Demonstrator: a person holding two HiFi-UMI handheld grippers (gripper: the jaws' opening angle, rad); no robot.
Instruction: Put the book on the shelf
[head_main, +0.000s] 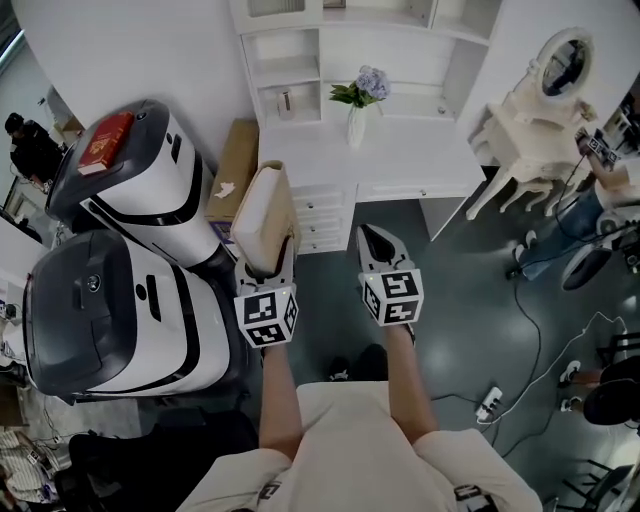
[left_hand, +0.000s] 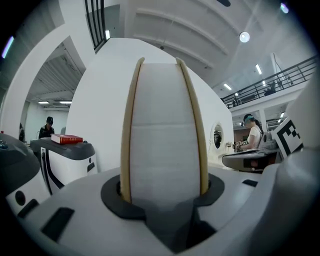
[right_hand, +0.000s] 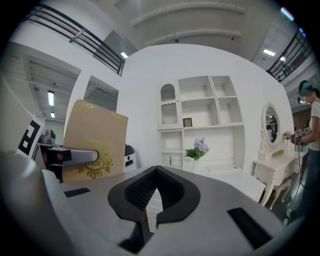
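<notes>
A thick book (head_main: 266, 215) with tan covers stands upright between the jaws of my left gripper (head_main: 270, 258), which is shut on its lower end. In the left gripper view the book (left_hand: 162, 130) fills the middle, white page edges toward the camera, with my left gripper (left_hand: 163, 192) clamping both covers. My right gripper (head_main: 378, 245) hangs beside it, shut and empty; in its own view the right gripper (right_hand: 156, 187) has its pads together, and the book (right_hand: 95, 140) shows at the left. The white shelf unit (head_main: 300, 70) stands ahead against the wall, its compartments (right_hand: 200, 115) mostly bare.
A vase of flowers (head_main: 358, 105) stands on the white desk top (head_main: 420, 155) under the shelf. Two white-and-black machines (head_main: 130, 200) stand at the left, one with a red book (head_main: 105, 140) on top. A cardboard box (head_main: 235, 165), a dressing table (head_main: 540, 90) and a floor cable (head_main: 520, 340) are nearby.
</notes>
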